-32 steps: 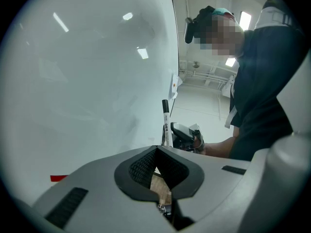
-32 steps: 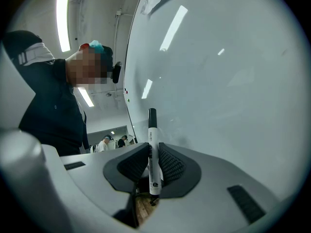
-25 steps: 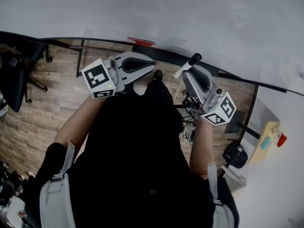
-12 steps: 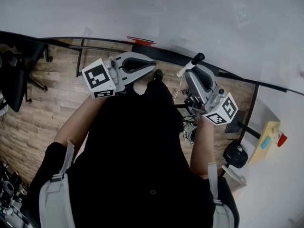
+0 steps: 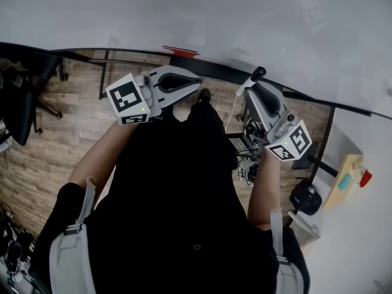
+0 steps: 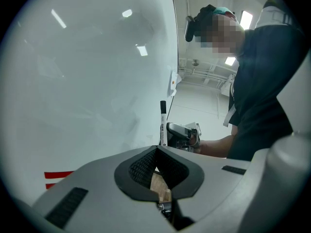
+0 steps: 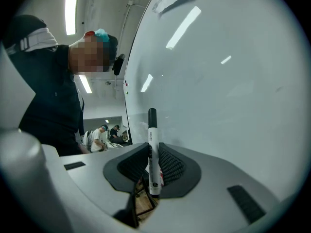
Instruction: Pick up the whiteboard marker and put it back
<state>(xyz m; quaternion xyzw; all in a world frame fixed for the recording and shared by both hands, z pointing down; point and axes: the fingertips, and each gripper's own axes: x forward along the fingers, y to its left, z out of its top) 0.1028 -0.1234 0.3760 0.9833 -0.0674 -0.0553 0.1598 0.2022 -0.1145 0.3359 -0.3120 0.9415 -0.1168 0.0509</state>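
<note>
The whiteboard marker point(image 7: 153, 149), white with a black cap, stands upright between the pads of my right gripper point(image 7: 154, 148), which is shut on it. Its cap points along the whiteboard point(image 7: 218, 81). In the head view the marker point(image 5: 256, 75) sticks out of the right gripper point(image 5: 251, 90), close to the board's dark lower ledge point(image 5: 202, 67). My left gripper point(image 5: 195, 84) is held level near that ledge, its jaws shut with nothing between them point(image 6: 156, 150). The left gripper view also shows the marker point(image 6: 163, 123) held in the right gripper point(image 6: 182, 135).
The whiteboard point(image 5: 214, 17) fills the top of the head view. A red item point(image 5: 180, 51) lies by the ledge. An office chair point(image 5: 18, 103) stands at the left on the wooden floor point(image 5: 67, 133). A yellow stand point(image 5: 346, 179) and a black bag point(image 5: 303, 198) are at the right.
My right gripper has shifted a little to the right and up along the board with the marker in it. The left gripper has stayed in place.
</note>
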